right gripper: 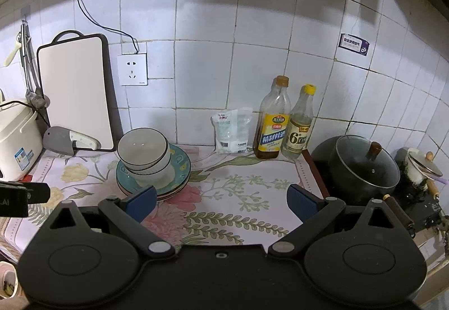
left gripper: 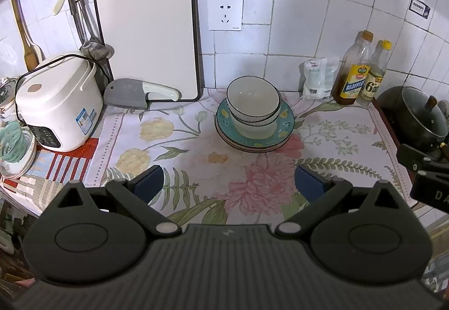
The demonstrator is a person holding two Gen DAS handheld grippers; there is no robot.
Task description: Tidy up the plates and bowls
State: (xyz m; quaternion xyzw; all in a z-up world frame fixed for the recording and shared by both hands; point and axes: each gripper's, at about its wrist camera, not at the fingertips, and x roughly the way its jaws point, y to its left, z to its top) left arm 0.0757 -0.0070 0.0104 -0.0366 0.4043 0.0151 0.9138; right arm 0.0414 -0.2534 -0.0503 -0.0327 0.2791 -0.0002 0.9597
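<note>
The nested bowls [left gripper: 254, 103] sat on stacked plates [left gripper: 286, 124] near the floral mat's [left gripper: 336, 136] back edge. Both grippers hovered released and empty: the left gripper [left gripper: 228, 183] faced the stack dead ahead, while the right gripper [right gripper: 221, 202] had it ahead-left, just beyond its left finger.

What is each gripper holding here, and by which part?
Nothing is held. The left gripper and the right gripper are both open over the cloth, short of the bowls stacked on the plates.
</note>
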